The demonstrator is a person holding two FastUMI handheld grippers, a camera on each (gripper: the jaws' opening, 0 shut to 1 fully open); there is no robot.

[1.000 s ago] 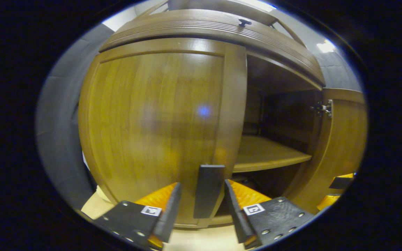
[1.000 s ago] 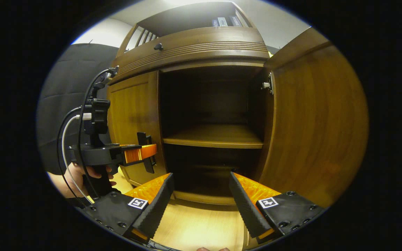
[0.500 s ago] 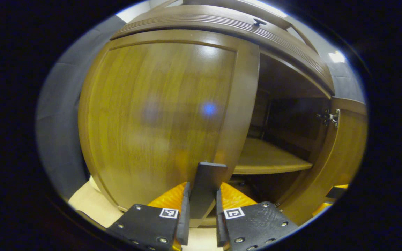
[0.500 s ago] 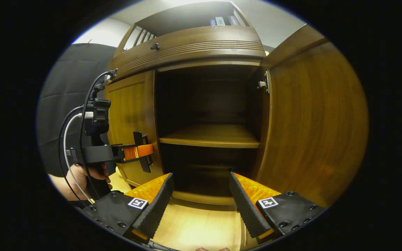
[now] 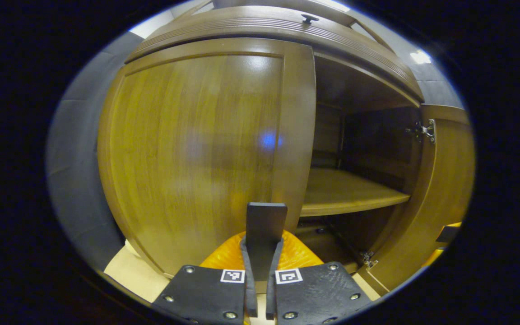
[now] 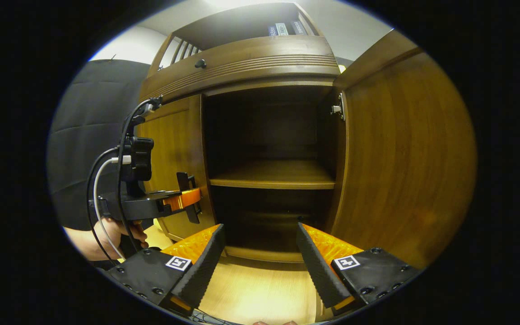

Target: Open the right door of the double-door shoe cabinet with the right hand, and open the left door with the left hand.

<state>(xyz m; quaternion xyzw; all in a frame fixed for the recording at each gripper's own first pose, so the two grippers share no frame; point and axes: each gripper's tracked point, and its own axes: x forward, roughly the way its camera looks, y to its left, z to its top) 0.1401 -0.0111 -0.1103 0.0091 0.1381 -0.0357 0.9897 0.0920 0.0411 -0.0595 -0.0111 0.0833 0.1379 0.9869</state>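
At the bottom of the left gripper view, the left gripper point(image 5: 260, 271) pinches the flat dark handle point(image 5: 265, 225) of the glossy wooden left door point(image 5: 197, 149), the right gripper point(image 6: 260, 257) gapes unladen, beyond them the right door point(image 6: 404, 158) swung wide beside a plank shelf point(image 6: 273, 178).

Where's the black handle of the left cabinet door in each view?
Left gripper view: the black handle stands upright at bottom centre, pinched between the left tool fingers, on the left door.
Right gripper view: the handle is left of centre, at the door's right edge, partly covered by the left tool.
Shared landmark: the wooden shelf inside the cabinet.
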